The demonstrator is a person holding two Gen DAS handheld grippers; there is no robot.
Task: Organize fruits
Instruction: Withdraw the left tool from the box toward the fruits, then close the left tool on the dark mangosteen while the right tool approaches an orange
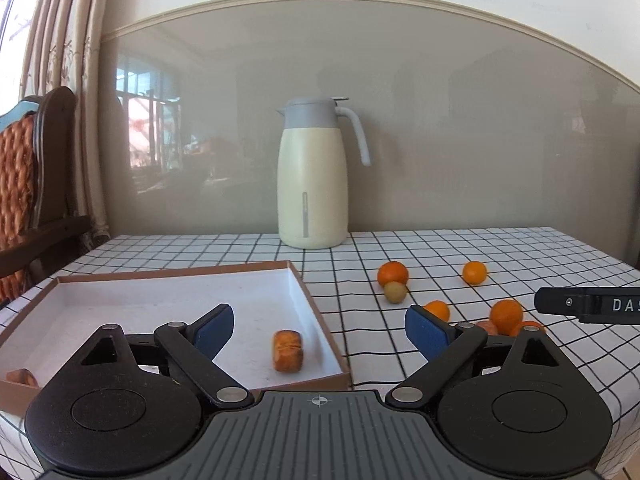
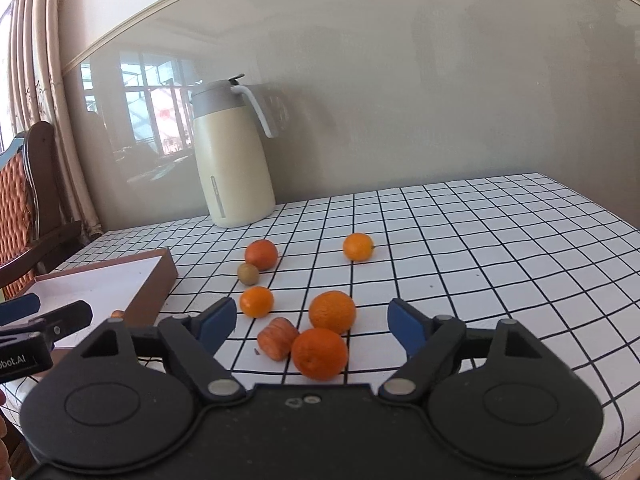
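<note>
Black left tongs (image 1: 319, 330) with blue pads sit closest to the camera, hanging over the near corner of the flat brown cardboard box with a white inside (image 1: 316, 304); the jaws stand wide apart and grasp nothing; a small brown ridged piece of fruit (image 1: 287, 351) lies in the box, in line with the gap between the pads but not touching them; another brown bit (image 1: 23, 377) peeks out at the box's near left corner, too hidden to name.

Black right tongs (image 2: 310, 326) are released too, with nothing pressed between the pads; a big round orange (image 2: 319, 353) lies on the white tabletop with black squares (image 2: 480, 260), just in front of the gap; a second big orange (image 2: 332, 312) touches it from behind; an orange ridged chunk (image 2: 278, 338) leans on its left side; a smaller orange (image 2: 256, 301) sits near them; farther back a small green-brown round fruit (image 2: 247, 274) touches a reddish orange (image 2: 261, 255); one more orange (image 2: 358, 247) sits alone to the right.

A tall cream jug with a grey lid and handle (image 2: 232, 160) stands at the back by the wall; a dark wooden chair with an orange cushion (image 1: 24, 184) stands at the left by the curtain.
</note>
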